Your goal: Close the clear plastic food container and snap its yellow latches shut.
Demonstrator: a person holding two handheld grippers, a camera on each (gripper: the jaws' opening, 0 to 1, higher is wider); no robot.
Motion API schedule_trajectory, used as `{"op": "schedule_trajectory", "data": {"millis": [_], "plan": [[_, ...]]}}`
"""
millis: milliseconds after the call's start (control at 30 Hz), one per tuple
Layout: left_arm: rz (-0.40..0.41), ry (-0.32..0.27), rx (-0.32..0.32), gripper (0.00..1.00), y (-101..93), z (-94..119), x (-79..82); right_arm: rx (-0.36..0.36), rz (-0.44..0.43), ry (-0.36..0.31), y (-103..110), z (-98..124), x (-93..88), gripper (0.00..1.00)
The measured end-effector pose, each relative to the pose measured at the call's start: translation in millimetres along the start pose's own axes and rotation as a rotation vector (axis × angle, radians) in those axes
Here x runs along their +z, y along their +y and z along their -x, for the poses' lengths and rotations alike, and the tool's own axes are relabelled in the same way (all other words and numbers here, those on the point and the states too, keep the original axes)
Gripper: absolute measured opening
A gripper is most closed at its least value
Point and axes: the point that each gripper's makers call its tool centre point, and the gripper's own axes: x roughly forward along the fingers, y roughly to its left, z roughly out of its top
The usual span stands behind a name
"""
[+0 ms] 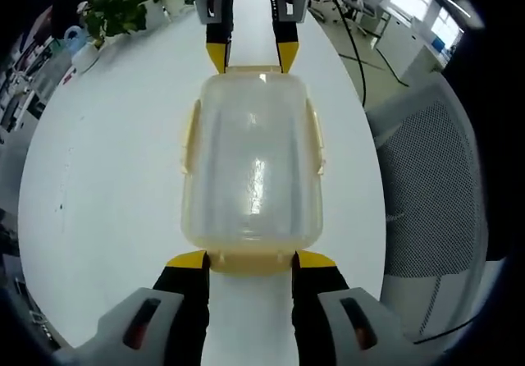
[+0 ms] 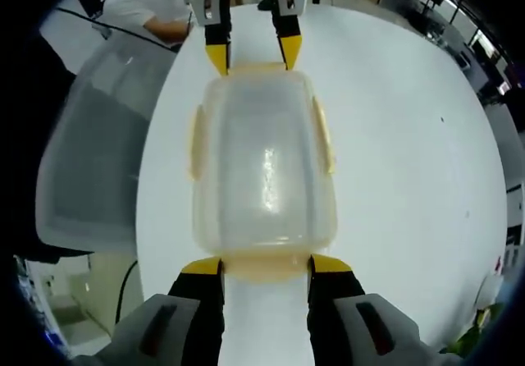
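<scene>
Lid down, the clear rectangular plastic food container (image 1: 252,169) sits on the round white table (image 1: 107,185), toward the edge nearest the grey mesh office chair (image 1: 431,185). Four yellow latches line its sides; the long-side latches (image 1: 189,140) lie close against the walls in the left gripper view. The left gripper (image 1: 250,261), with black jaws and yellow tips, stands spread at the container's near short end, a tip at each corner, either side of the yellow end latch (image 1: 251,262); it looks released rather than clenched, and actual contact with the latch cannot be told. The right gripper (image 1: 251,57) meets the opposite short end, its yellow tips parted to the same width and set against the far end latch (image 1: 250,70). In the right gripper view the arrangement mirrors: the right gripper (image 2: 267,266) brackets the near latch, the left gripper (image 2: 253,57) the far one. A leafy green potted plant (image 1: 131,1) stands at the table's far edge. A person in a white shirt (image 2: 152,1) sits beyond the table.
</scene>
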Motion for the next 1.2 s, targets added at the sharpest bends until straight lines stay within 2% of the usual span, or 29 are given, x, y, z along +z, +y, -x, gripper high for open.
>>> {"op": "schedule_trajectory", "data": {"millis": [267, 667, 933, 1200], "plan": [[-0.006, 0.005, 0.005, 0.38, -1.1, -3.7, 3.5, -0.005, -0.001, 0.008, 1.4, -0.4, -4.6, 0.37], [-0.001, 0.015, 0.015, 0.38, -0.3, -7.2, -2.0, -0.026, 0.005, 0.012, 0.3, -6.4, -3.3, 0.38], [0.0, -0.002, 0.022, 0.38, -4.0, -8.7, -3.1, -0.045, 0.02, 0.014, 2.7, -8.1, -3.6, 0.38], [0.007, 0.01, 0.019, 0.38, -9.3, -8.8, -4.0, -0.048, 0.036, 0.014, 5.2, -9.3, -2.6, 0.38]]}}
